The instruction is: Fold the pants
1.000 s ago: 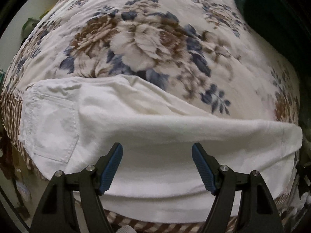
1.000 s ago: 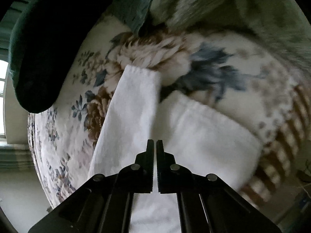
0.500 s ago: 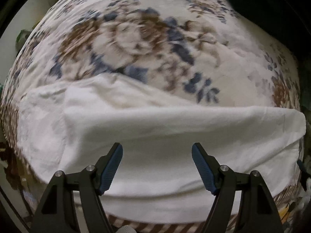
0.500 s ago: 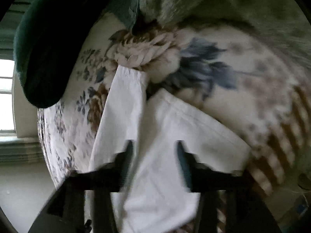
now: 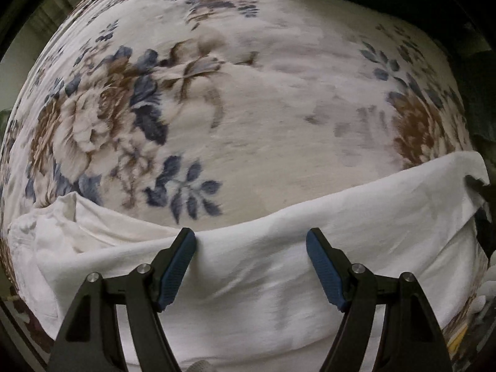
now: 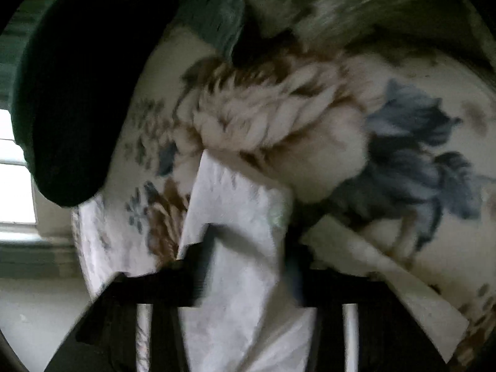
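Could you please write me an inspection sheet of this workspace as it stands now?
Surface: floral bedspread, soft and patterned.
Job's things: white pants lying lengthwise along the near side, rumpled at one end.
Clutter: dark green cloth at the far side of the bed.
Grippers: left gripper open over the pants, holding nothing; right gripper blurred, jaws just been closing with pants fabric between them, grip unclear.
Cables: nothing seen.
Surroundings: bright window beside the bed.
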{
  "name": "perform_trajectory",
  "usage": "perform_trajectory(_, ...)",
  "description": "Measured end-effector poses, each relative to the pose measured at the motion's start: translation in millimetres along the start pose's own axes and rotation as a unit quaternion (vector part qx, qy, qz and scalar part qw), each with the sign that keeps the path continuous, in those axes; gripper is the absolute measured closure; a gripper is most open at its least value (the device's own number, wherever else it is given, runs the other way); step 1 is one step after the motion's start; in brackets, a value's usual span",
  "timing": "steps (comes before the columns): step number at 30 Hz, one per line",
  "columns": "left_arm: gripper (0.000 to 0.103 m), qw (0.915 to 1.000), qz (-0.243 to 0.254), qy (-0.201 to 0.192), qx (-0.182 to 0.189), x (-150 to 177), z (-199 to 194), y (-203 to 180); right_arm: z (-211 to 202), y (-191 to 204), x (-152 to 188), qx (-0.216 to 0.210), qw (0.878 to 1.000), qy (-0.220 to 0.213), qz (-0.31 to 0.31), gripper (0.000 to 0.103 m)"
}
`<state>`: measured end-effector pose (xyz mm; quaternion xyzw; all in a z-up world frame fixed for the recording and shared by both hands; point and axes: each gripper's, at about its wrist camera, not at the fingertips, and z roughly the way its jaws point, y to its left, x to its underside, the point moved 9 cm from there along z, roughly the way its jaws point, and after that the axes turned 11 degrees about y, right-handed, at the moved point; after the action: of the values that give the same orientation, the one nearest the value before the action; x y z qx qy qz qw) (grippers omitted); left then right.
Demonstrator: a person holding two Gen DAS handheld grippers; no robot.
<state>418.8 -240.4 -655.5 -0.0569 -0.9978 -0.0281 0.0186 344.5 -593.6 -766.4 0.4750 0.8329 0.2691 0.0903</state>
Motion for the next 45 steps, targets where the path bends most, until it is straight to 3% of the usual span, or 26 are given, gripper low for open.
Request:
perform_trajectory(4,0.030,1.0000,0.008,0.003,0.003,4.3,-6.3,-2.3,-7.9,7.3,2.8,0.014,1.000,-0.011,-0.017,0.090)
perform_trajectory(10,0.030,0.9999,0.013,0.010,0.001,35.5,-20.7,8.4,-57.5,0.7,28.9,0.013,0.999,-0.023,-0.033,0.090)
perform_trajectory(21,0.030,0.9989,-0.014,0.043,-0.006,116.5,-45.2,69.0,-127.4,-82.3,105.9,0.020,0.999,-0.012,0.037,0.090)
perform_trajectory(28,0.030,0.9983,-0.037,0.041,-0.019,128.4,-49.7,111.5,-168.7,-59.3,111.3,0.003,1.000,-0.021,0.005,0.090)
perform_trajectory(30,0.030,0.9978,-0.044,0.044,-0.022,130.5,-46.2,122.0,-163.1,-61.7,106.7,0.022,1.000,-0.009,0.000,0.090)
perform_trajectory(34,0.030,0.9966,-0.058,0.050,-0.031,135.6,-37.1,143.5,-111.9,-89.4,96.9,0.071,0.996,0.046,0.024,0.089)
perform_trajectory(38,0.030,0.9948,-0.079,0.054,-0.036,142.3,-35.3,170.6,-86.1,-85.5,107.7,0.084,0.993,0.075,0.025,0.076)
perform_trajectory(41,0.030,0.9914,-0.113,0.057,-0.031,154.1,-38.8,202.4,-84.1,-55.6,134.8,0.071,0.994,0.081,-0.004,0.053)
perform_trajectory(45,0.030,0.9834,-0.166,0.070,-0.025,168.0,-39.0,250.3,-65.6,-14.0,195.2,0.044,0.991,0.122,-0.019,0.049)
